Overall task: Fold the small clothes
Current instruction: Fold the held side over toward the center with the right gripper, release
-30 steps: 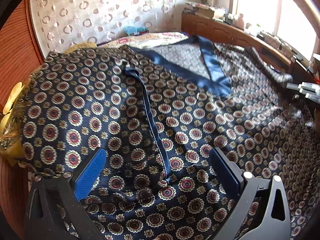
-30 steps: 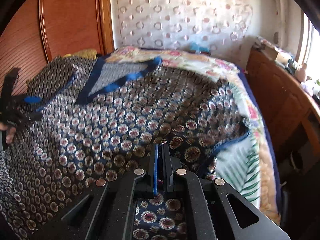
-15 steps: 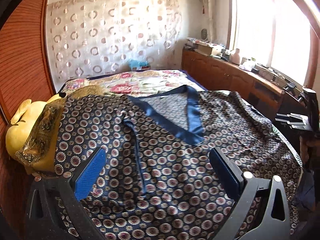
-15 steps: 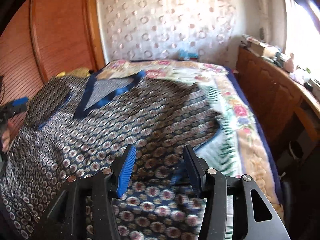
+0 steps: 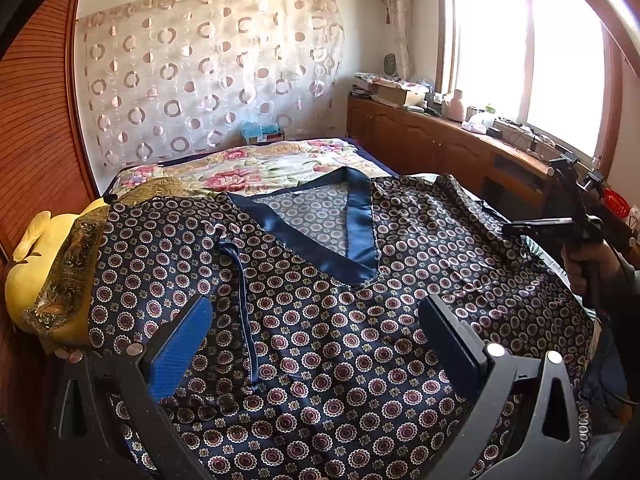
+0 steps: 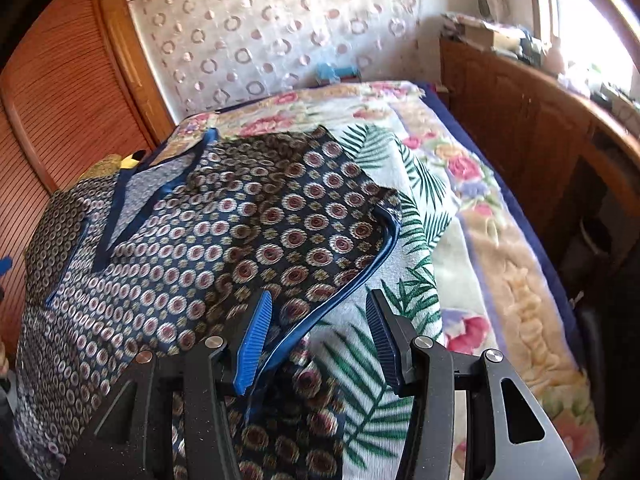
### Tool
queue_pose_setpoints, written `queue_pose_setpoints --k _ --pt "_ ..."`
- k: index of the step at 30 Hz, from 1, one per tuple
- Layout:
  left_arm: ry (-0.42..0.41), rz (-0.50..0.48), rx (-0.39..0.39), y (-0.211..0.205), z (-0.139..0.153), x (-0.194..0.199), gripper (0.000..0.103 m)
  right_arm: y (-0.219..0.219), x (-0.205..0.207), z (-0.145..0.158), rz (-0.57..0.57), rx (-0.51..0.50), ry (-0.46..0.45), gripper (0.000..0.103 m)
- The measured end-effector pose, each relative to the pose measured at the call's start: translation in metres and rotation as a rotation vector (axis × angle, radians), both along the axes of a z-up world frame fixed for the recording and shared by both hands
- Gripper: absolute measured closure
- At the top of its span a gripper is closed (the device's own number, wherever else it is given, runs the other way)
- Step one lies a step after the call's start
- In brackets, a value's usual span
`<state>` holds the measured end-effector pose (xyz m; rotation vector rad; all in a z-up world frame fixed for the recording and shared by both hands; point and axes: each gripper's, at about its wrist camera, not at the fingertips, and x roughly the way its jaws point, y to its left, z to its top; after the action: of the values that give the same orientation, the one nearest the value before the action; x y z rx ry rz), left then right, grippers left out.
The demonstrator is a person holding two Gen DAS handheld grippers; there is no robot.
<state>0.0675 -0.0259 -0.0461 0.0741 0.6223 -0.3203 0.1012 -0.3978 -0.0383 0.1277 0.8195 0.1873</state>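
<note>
A dark blue garment (image 5: 320, 320) with a round medallion print and a satin V-neck (image 5: 352, 240) lies spread flat across the bed. My left gripper (image 5: 314, 308) hovers above its near part, jaws wide open and holding nothing. My right gripper (image 6: 319, 296) hangs over the garment's right side (image 6: 260, 232). Its jaws stand apart and are closing, with the blue-trimmed edge (image 6: 360, 280) running under the gap and the pads not pressing on it. In the left wrist view a person's hand (image 5: 580, 268) holds that right gripper at the bed's right edge.
A floral and leaf-print bedspread (image 6: 480, 240) covers the bed. A yellow pillow (image 5: 36, 256) under a gold cloth lies at the left edge. A wooden cabinet (image 5: 440, 148) with clutter runs under the window, and a slatted wooden wardrobe (image 6: 60, 100) stands on the left.
My right gripper let go of the fabric it pinched, opened, and slid right to the garment's trimmed edge. My left gripper rose and drew back from the cloth, staying open.
</note>
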Motion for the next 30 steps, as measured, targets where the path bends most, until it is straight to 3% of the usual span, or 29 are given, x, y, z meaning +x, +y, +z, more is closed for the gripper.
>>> queue_pose_setpoints --k 3,5,8,15,26,30 --pt "0.004 0.000 -0.007 0.001 -0.002 0.000 0.000 0.003 0.011 -0.002 -0.023 0.010 0.030 0.069" --pt "0.010 0.003 -0.008 0.001 -0.003 0.000 0.000 0.005 0.016 0.000 -0.020 0.006 0.027 0.091" --pt "0.010 0.008 -0.004 0.000 -0.005 0.000 0.000 0.011 0.023 0.006 -0.017 -0.022 -0.004 0.099" --pt "0.011 0.012 -0.007 0.002 -0.006 -0.001 0.000 0.055 0.010 0.019 0.082 -0.114 -0.086 0.100" --pt "0.013 0.024 -0.005 0.005 -0.007 0.001 0.000 0.102 0.033 0.009 0.166 -0.126 -0.104 0.100" --pt "0.015 0.030 -0.013 0.010 -0.007 0.001 0.000 0.115 0.032 0.009 0.251 -0.125 -0.102 0.099"
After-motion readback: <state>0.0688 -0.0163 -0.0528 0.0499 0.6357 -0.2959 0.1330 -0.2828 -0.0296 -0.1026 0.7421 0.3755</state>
